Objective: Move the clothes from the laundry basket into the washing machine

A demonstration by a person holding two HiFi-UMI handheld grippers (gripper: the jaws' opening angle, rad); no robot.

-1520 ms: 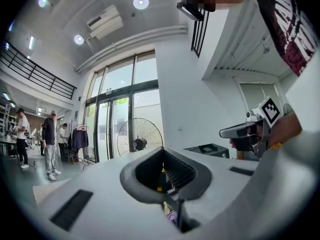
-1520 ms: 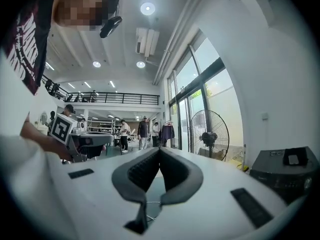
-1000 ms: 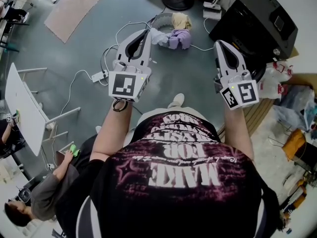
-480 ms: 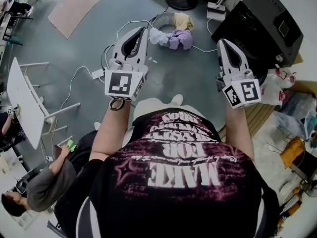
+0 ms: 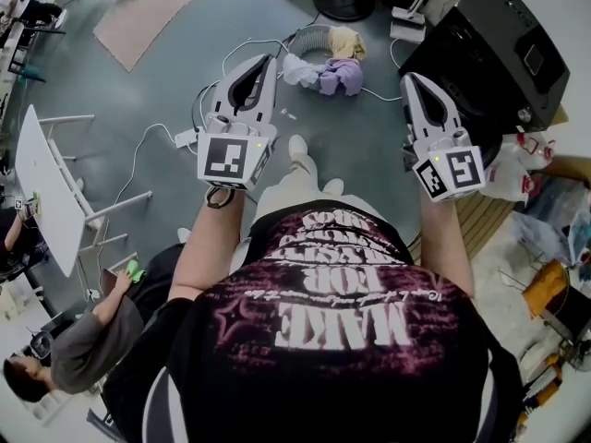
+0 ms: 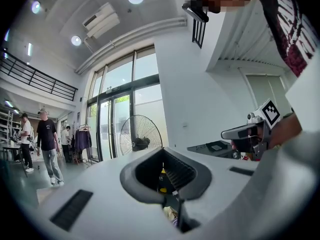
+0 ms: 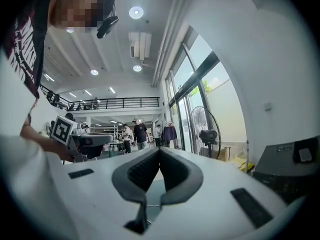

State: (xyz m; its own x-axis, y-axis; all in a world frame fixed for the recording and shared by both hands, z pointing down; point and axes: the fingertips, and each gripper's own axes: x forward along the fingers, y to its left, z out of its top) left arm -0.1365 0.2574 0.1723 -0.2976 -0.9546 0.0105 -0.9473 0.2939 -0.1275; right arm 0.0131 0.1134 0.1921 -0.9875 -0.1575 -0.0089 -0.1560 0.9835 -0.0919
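Above the floor (image 5: 138,100) | left tool (image 5: 266,61), right tool (image 5: 409,79) level, pointing forward | jaws together, empty

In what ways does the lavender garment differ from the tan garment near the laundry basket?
Colour: the lavender garment is pale purple, the tan garment yellowish beige. Place: the lavender garment lies nearer the person, the tan garment behind it, beside the ribbed wall of the laundry basket. Both are crumpled heaps.
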